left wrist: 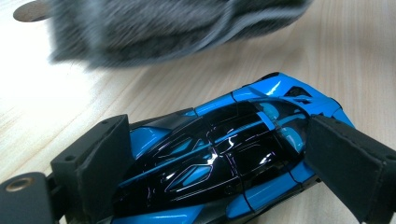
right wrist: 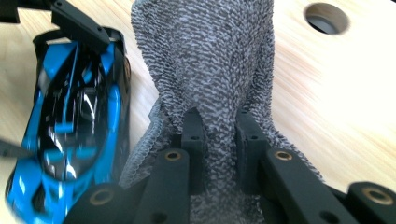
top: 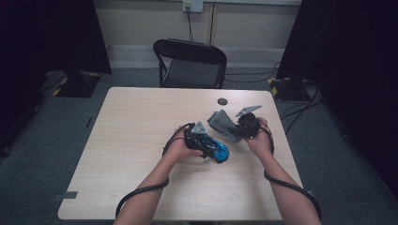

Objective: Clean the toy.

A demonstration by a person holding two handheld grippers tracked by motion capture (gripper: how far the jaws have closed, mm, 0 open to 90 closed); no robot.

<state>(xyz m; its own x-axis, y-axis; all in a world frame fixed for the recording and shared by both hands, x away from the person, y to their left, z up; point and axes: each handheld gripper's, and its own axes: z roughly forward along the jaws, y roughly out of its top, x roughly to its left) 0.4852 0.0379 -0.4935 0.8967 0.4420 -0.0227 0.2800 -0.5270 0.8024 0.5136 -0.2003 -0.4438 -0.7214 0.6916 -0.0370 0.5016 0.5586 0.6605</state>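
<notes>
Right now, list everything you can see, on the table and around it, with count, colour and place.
toy car: one, blue and black, on the table near its middle, clamped in the left claw
cloth: one, grey, pinched in the right claw, beside the car
table: one, light wood, centre
hole cover: one, dark round, far side of the tabletop
folding chair: one, black, behind the table
left claw: one, black, shut on the car
right claw: one, black, shut on the cloth
forearms: two, from the bottom edge
</notes>
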